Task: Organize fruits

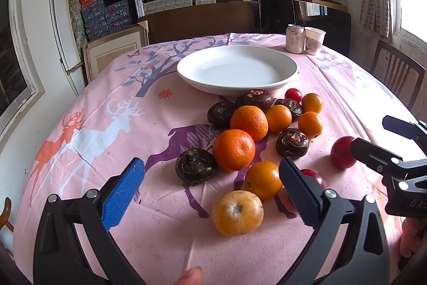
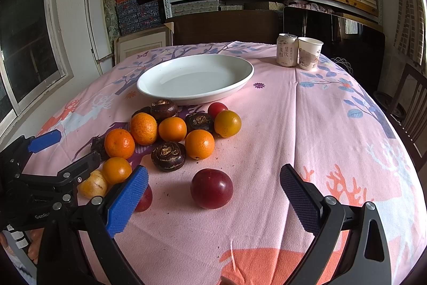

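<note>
A pile of fruit lies on the pink tablecloth in front of an empty white plate (image 1: 237,68) (image 2: 196,78): several oranges (image 1: 233,149) (image 2: 119,143), dark brown water chestnuts (image 1: 195,165) (image 2: 168,156), small red and yellow tomatoes. My left gripper (image 1: 212,188) is open over the pile's near edge, with a yellow-orange fruit (image 1: 237,213) between its fingers. My right gripper (image 2: 213,194) is open around a dark red plum (image 2: 211,188), apart from it. A second red fruit (image 2: 144,198) sits behind its left finger.
A drink can (image 2: 287,50) and a paper cup (image 2: 309,53) stand at the table's far right. Wooden chairs (image 1: 397,74) stand at the right. Shelves of boxes fill the back wall. The right gripper shows in the left wrist view (image 1: 379,143).
</note>
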Demonstrator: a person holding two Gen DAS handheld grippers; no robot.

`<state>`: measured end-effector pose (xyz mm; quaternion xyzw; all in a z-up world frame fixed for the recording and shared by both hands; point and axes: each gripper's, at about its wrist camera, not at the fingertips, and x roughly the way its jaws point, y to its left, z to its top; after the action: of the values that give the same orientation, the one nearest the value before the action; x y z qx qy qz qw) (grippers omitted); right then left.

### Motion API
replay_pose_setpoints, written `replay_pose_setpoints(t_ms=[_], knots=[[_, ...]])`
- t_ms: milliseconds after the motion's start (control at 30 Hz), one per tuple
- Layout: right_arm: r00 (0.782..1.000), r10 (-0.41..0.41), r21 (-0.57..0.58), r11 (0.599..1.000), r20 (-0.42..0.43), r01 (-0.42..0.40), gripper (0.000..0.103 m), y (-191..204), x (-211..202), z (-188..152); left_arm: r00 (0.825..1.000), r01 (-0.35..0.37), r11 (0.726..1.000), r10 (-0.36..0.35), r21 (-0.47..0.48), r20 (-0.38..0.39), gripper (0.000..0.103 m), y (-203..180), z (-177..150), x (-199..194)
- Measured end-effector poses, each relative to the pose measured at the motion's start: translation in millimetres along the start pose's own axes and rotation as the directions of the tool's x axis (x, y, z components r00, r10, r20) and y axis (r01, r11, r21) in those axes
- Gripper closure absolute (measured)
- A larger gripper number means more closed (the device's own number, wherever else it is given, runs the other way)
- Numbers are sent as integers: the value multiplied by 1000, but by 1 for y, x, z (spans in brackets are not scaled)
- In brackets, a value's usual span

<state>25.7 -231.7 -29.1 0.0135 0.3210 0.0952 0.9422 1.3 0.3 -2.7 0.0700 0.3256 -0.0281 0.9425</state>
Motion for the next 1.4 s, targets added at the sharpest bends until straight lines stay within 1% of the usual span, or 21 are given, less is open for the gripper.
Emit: replay_pose_setpoints(t_ms=[1400], knots=[[1000,3,6,1000,-5,-3,3,-1,3,-1,1000,4,1000,-4,7,-12,4,-4,-3,7]])
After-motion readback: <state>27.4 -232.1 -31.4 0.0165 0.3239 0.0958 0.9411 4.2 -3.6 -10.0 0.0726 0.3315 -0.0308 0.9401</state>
